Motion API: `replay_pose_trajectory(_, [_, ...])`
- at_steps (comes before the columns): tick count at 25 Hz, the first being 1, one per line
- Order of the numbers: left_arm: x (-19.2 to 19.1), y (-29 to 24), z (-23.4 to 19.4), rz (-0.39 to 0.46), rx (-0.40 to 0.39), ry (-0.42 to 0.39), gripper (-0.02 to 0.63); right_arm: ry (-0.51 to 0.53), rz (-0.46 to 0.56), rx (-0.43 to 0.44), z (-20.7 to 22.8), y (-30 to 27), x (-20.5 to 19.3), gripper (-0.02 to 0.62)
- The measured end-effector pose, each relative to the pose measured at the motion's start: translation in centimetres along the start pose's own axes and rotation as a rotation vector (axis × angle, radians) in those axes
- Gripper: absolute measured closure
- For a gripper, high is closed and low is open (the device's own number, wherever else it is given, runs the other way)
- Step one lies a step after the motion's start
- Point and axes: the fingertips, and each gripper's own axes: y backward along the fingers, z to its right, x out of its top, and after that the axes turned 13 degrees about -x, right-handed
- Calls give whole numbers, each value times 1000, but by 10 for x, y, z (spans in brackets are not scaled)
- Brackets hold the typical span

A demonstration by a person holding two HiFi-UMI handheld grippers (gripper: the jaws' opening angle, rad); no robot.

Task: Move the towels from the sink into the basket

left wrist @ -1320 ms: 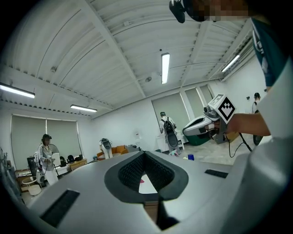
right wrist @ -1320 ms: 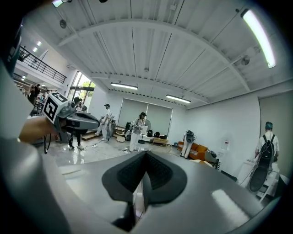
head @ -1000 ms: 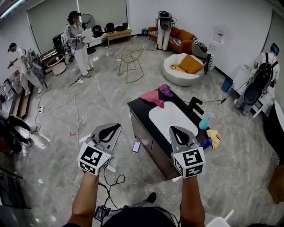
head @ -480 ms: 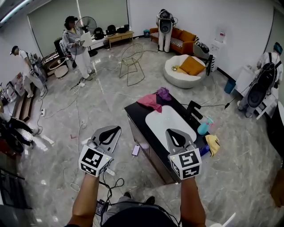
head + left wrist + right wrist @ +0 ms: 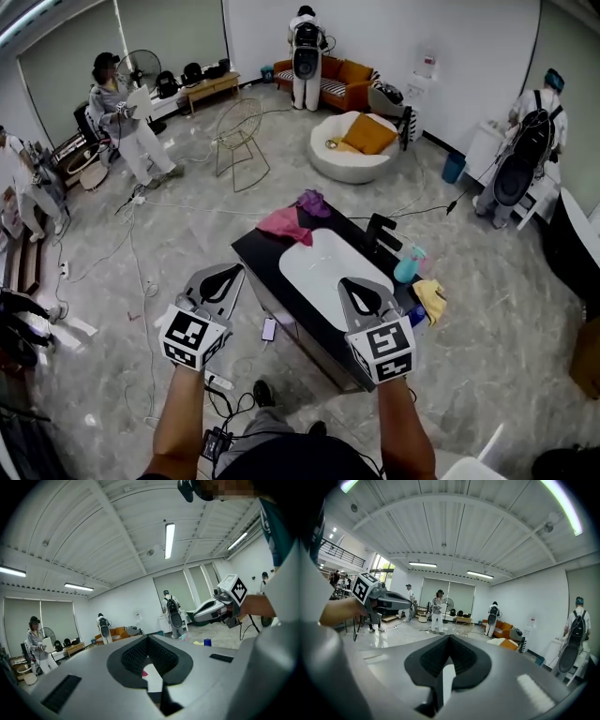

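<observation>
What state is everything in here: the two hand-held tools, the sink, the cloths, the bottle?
Left grey hand-held tool: shut, empty.
Right grey hand-held tool: shut, empty.
White oval sink: no towel visible inside.
Pink towel: crumpled on the black counter, beyond the sink.
Purple towel: bunched beside the pink one.
Yellow cloth: lying at the counter's right end.
Teal bottle: upright.

The right gripper (image 5: 352, 284) covers the 5 o'clock end of the white oval sink (image 5: 314, 262). At 4 o'clock, the head view's edge cuts off a brown box (image 5: 588, 359).
</observation>
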Motion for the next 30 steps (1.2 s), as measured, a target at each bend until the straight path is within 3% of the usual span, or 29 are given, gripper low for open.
replay_pose_trajectory(16, [-22,-48,-146,58,-137,-6,600,5,-58,-167,-11,-116,24,586])
replay_pose_trajectory(30, [-63,-39,-240,48,-153,30,600,20,-66,-218,-31,-192,49,586])
